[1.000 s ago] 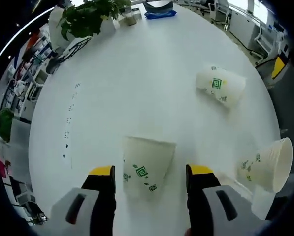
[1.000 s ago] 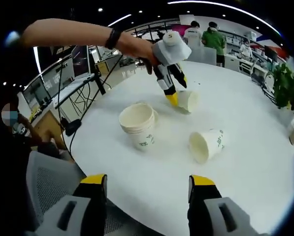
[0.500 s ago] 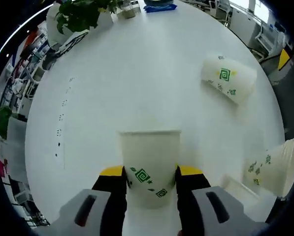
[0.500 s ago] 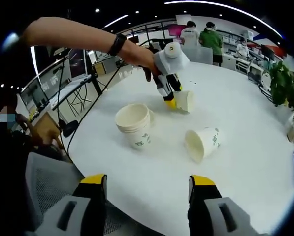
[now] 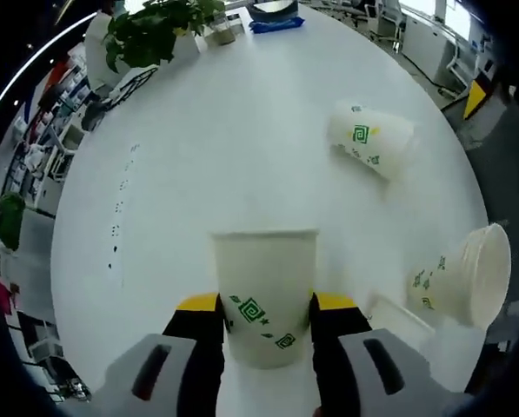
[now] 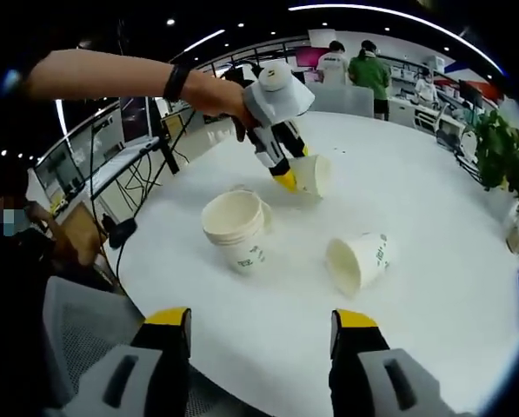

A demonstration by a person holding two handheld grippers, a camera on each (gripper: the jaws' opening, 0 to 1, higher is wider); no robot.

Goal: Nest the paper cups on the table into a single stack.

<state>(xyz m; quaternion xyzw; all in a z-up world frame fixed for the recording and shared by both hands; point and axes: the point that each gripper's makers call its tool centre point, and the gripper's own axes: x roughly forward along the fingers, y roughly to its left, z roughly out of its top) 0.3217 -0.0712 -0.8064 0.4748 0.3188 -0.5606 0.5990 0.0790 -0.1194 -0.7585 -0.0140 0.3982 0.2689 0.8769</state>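
Observation:
A white paper cup with green marks [image 5: 266,291] sits between the jaws of my left gripper [image 5: 266,306], which is shut on it; its open rim points away from the camera. In the right gripper view the same left gripper [image 6: 296,179] holds that cup [image 6: 315,174] tilted over the round white table [image 6: 433,208]. A nested stack of cups [image 6: 238,224] stands upright near it, seen again at the table's edge [image 5: 464,278]. One more cup [image 6: 358,261] lies on its side [image 5: 370,139]. My right gripper [image 6: 253,323] is open, low and well short of the cups.
A person's arm [image 6: 111,74] reaches in from the left with the left gripper. A grey chair [image 6: 72,334] stands by the table's near edge. Potted plants [image 5: 155,26] and a blue item [image 5: 278,23] sit at the far rim. People [image 6: 355,65] stand behind.
My left gripper's jaws closed on the cup that lay between them, and it has since shifted a little with the cup toward the stack. The right gripper stays open.

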